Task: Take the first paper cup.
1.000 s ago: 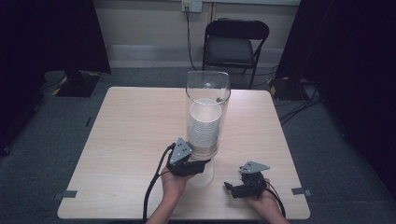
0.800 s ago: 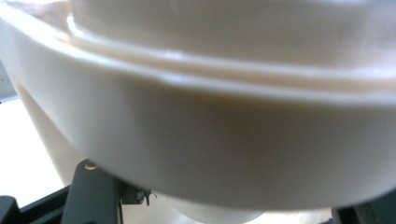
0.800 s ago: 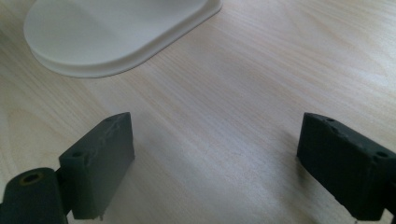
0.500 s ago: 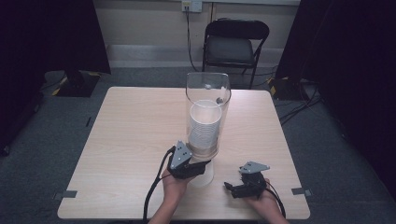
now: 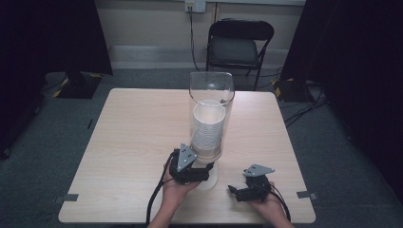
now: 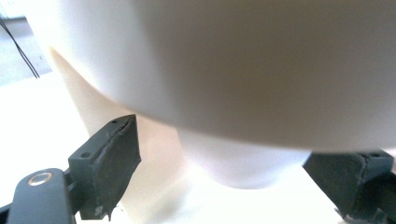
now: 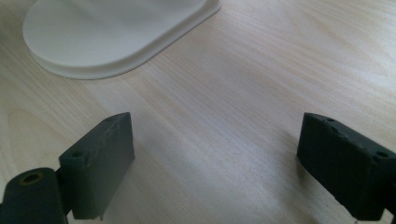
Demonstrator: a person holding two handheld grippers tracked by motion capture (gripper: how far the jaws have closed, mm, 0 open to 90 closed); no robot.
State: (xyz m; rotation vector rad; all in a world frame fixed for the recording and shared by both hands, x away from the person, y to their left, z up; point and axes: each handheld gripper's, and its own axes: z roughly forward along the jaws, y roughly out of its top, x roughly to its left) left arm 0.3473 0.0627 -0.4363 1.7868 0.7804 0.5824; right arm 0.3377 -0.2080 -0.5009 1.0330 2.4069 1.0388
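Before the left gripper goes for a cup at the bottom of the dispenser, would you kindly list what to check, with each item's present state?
1. Left gripper at the foot of the cup dispenser: ok.
2. Its jaws apart, having just been opening: ok.
3. White cup bottom between the pads, not pressed: ok.
4. Stack of cups loaded in the tube: ok.
5. Right gripper open, aside on the table: ok.
6. Dispenser base secured: cannot tell.

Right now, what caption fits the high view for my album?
Left gripper open under the cup dispenser, right gripper resting on the table.
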